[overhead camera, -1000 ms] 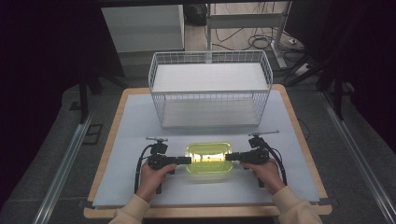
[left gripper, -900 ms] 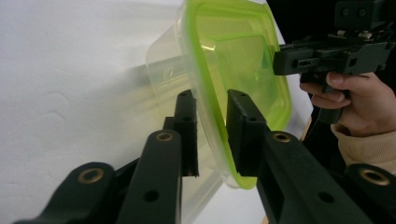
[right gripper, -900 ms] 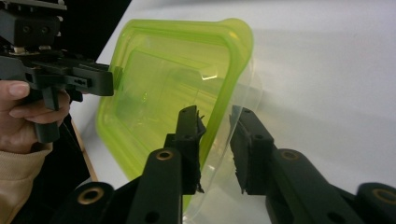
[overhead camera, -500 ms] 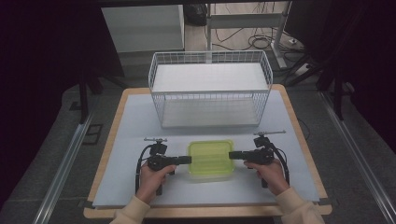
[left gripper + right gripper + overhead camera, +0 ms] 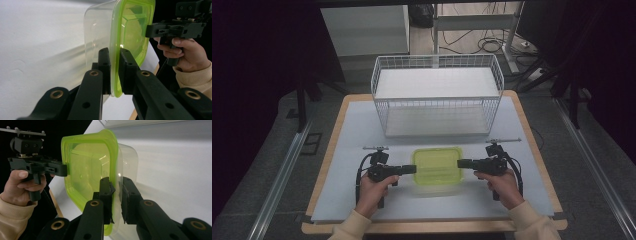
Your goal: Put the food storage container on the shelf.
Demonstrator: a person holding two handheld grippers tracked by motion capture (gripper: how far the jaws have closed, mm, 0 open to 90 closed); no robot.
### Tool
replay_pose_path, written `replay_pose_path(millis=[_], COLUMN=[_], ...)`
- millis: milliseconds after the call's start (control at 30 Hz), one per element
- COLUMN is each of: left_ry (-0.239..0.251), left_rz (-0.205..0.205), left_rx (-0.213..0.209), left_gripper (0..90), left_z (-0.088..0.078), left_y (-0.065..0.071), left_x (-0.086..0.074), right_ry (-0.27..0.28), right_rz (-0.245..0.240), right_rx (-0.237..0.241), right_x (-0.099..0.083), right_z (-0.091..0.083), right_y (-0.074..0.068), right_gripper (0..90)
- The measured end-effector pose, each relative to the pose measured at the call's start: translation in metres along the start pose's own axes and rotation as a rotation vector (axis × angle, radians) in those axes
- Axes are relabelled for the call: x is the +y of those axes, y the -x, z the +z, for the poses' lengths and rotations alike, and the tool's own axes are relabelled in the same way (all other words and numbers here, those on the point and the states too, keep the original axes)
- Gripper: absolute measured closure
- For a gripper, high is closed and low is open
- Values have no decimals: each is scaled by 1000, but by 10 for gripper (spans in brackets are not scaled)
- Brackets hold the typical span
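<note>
Clear plastic under a lime-green lid: the box (image 5: 437,165) is sitting on the white mat (image 5: 347,135) just in front of the wire basket (image 5: 437,95), roughly level with the basket's middle. Left of the box, the left gripper (image 5: 411,169) is reaching in from the person's left hand (image 5: 373,192), and in the left gripper view its jaws are standing one on each side of the lid's rim (image 5: 113,75), close against it though a sliver of gap seems to be showing, so a firm clamp cannot be confirmed. Right of the box, the right gripper (image 5: 462,163) is doing the same from the right hand (image 5: 502,186); in the right gripper view its jaws are bracketing the opposite rim (image 5: 116,192), again near-closed around it rather than plainly squeezing. Judging by its thin see-through walls and apparent emptiness, the box is probably going to feel light, slightly flexible and smooth enough to slip. That protruding lid edge looks like the best purchase, taken on both sides at once to keep the box level.
</note>
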State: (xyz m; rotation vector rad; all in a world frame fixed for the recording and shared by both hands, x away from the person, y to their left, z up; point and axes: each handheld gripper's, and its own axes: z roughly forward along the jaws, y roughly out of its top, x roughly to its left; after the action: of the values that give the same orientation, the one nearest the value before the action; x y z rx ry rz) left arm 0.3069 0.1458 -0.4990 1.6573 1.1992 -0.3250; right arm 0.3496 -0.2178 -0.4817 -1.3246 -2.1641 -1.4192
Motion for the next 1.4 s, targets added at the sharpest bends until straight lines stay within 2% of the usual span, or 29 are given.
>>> replay_pose_path(millis=[267, 367, 600, 1100, 1400], left_ry=[11, 20, 29, 53, 74], left_rz=[0, 12, 41, 61, 76], left_rx=[-12, -8, 1, 4, 2], left_gripper=[816, 816, 816, 816, 816], left_z=[-3, -6, -13, -23, -29], left_y=[1, 3, 11, 21, 29], left_x=[4, 7, 17, 28, 40], right_ry=[12, 24, 52, 76, 90], right_rz=[-16, -32, -41, -78, -105], right_rx=[3, -1, 6, 6, 2], right_x=[5, 7, 13, 28, 39], right_z=[-3, -4, -8, -15, -22], right_y=[-4, -9, -15, -29, -39], right_gripper=[806, 806, 808, 809, 809])
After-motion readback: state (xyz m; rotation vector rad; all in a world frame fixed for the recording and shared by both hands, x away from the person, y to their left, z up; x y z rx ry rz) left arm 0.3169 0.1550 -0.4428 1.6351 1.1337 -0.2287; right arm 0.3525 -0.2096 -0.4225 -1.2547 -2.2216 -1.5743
